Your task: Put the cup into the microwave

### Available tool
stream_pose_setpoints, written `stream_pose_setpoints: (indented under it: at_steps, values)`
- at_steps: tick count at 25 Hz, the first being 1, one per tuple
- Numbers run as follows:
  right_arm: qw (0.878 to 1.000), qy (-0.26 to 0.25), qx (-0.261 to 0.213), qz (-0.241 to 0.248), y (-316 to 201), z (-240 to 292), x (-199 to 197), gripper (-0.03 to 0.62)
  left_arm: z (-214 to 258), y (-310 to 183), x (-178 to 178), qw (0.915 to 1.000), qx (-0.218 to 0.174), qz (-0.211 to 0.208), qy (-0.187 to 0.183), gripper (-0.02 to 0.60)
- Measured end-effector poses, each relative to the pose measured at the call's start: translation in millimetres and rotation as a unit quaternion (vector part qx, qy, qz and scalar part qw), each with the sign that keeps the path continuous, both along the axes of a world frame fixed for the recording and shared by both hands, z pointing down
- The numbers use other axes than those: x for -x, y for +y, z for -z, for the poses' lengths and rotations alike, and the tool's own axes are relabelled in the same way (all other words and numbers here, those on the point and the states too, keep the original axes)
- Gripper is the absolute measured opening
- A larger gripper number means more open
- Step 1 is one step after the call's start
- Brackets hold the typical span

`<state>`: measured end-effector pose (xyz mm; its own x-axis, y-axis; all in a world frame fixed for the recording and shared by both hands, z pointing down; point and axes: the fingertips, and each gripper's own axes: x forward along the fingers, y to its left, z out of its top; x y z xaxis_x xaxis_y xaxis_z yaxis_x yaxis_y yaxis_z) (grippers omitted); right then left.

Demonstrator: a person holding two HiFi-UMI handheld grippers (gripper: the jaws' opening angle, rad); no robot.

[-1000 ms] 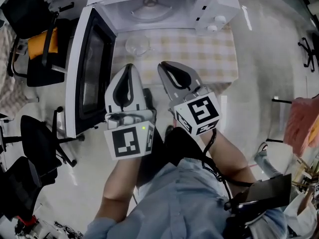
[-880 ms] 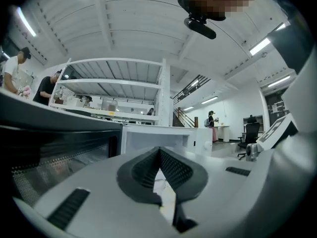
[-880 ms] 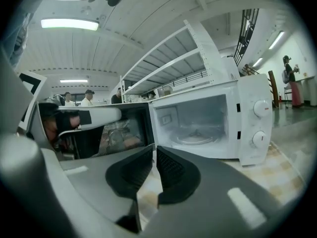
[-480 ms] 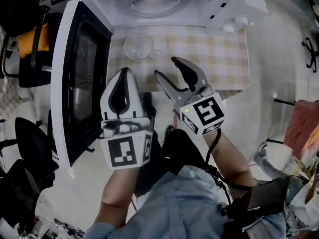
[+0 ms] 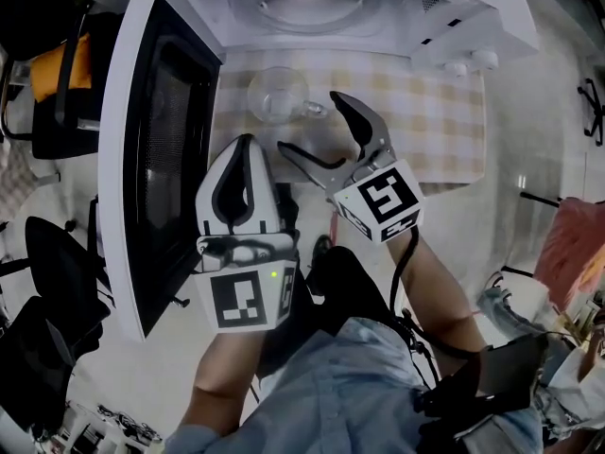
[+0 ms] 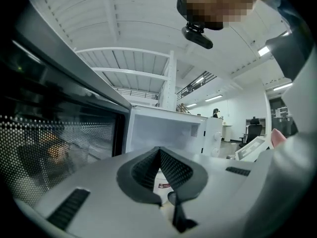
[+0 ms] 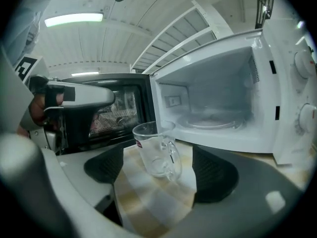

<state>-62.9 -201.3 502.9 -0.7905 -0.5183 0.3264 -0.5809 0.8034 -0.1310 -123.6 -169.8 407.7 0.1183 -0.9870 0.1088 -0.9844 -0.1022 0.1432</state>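
A clear glass cup (image 5: 279,95) with a handle stands on the checked tablecloth (image 5: 416,112), just in front of the open microwave (image 5: 312,8). My right gripper (image 5: 312,126) is open and its jaws have just been opening. The cup (image 7: 156,152) stands a little ahead of the fingertips, handle towards me, and neither pad touches it. My left gripper (image 5: 246,143) is shut on nothing, to the left and nearer me, beside the swung-out door (image 5: 161,149). In the left gripper view the shut jaw tips (image 6: 159,150) hide most of the cup.
The microwave door (image 7: 114,113) stands open at the left, and the glass turntable (image 7: 208,120) lies in the cavity. Control knobs (image 5: 473,62) are on the right of the oven. Office chairs (image 5: 66,74) stand left of the table.
The right gripper's jaws went from shut to wide open as it moved forward towards the cup. The left gripper has shifted only slightly.
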Motion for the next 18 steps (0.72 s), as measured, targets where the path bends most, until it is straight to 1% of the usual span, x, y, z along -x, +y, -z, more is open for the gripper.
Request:
stream_pose_setpoints:
  at_steps: [4, 11, 15, 18]
  values:
    - [1.000, 0.006, 0.001, 0.007, -4, -9, 8, 0.416, -6, -2, 2, 1.0000, 0.005, 0.000, 0.008, 0.006]
    - [1.000, 0.001, 0.004, 0.021, -13, -14, 26, 0.468, -14, -4, 3, 0.9997, 0.016, -0.003, 0.021, 0.006]
    - [0.999, 0.011, 0.002, 0.030, -22, -19, 35, 0.491, -19, -4, 2, 0.9993, 0.024, -0.017, 0.025, 0.006]
    - [0.999, 0.023, -0.007, 0.032, -28, -22, 40, 0.495, -21, -6, 4, 0.9991, 0.026, -0.019, 0.027, 0.006]
